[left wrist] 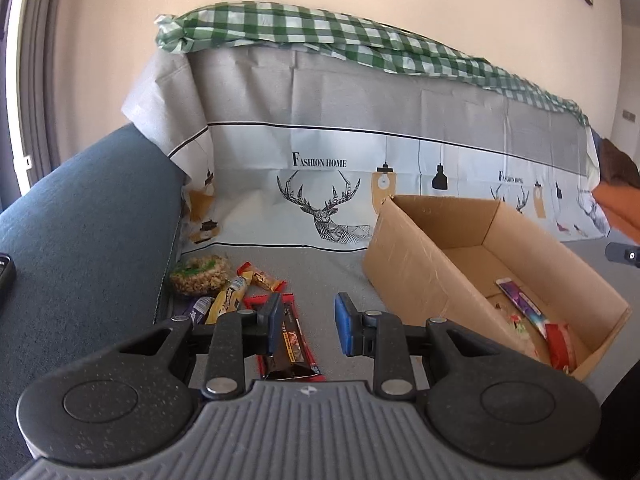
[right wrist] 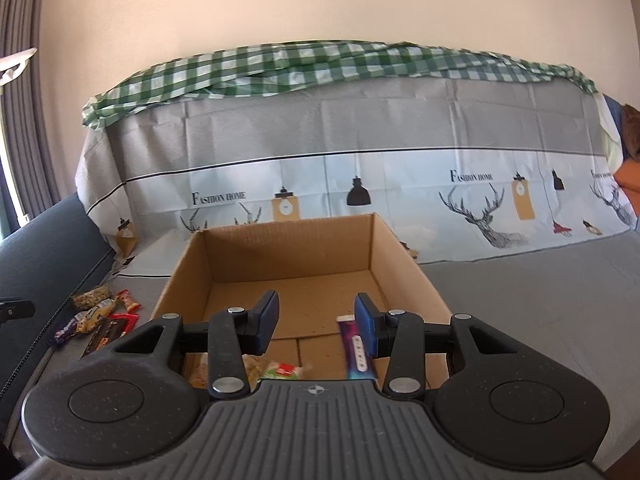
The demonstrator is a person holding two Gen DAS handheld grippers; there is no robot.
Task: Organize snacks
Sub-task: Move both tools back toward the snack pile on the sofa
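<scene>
A cardboard box stands open on the grey cover. Inside it lie a purple bar, a red packet and a green-and-red packet. Left of the box lies a pile of snacks: a brown bar with red edges, a yellow bar, a red-and-yellow bar, a purple bar and a round rice cake. My left gripper is open and empty above the brown bar. My right gripper is open and empty over the box, the purple bar beside its right finger.
A dark blue sofa arm borders the snack pile on the left. The sofa back carries a printed deer cover and a green checked cloth. An orange cushion lies at the far right. A black device rests on the arm.
</scene>
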